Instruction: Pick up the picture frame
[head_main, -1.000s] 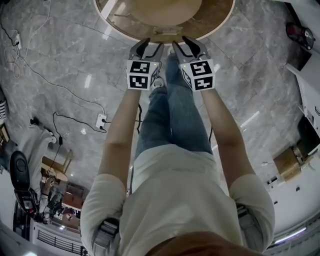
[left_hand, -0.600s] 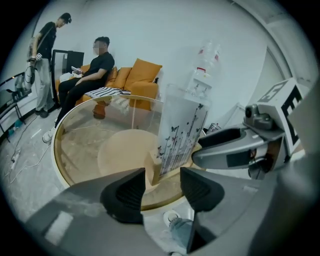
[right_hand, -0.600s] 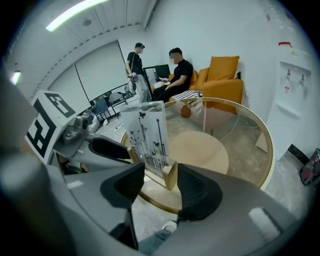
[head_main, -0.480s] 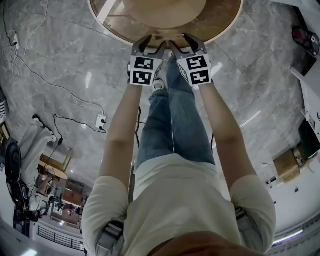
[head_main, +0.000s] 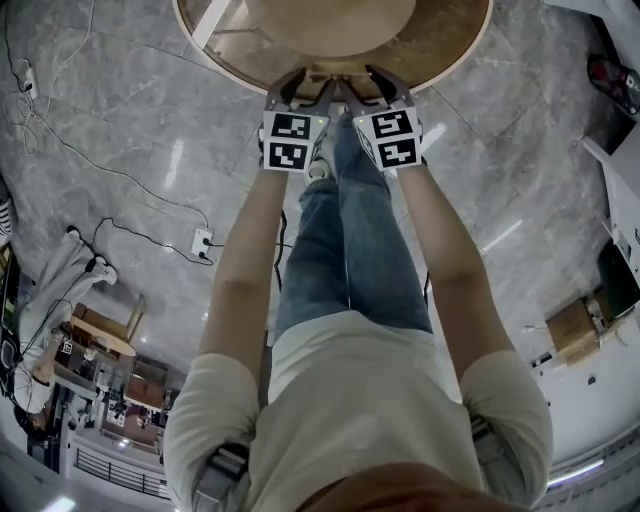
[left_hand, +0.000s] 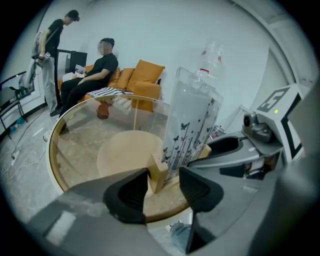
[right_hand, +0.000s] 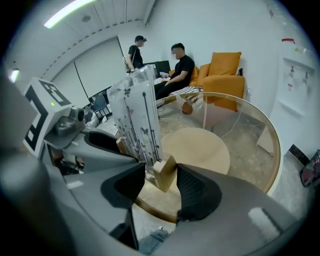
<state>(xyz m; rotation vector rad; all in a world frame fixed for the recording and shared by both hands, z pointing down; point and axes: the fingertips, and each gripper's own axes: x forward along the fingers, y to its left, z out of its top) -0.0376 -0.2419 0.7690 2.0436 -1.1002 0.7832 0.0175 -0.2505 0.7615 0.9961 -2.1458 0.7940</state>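
The clear acrylic picture frame (left_hand: 192, 120) in its pale wooden base (left_hand: 156, 175) stands unlifted near the round glass table's (left_hand: 54, 160) edge. The left gripper (left_hand: 165, 184) gapes around one base end; the right gripper (right_hand: 161, 186), jaws closing, straddles the other, neither clamped yet

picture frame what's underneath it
The picture frame stands with its wooden base on the round glass table, near the rim. Through the glass a tan round disc and grey marble floor show. The spot directly beneath the base is covered by the base itself.
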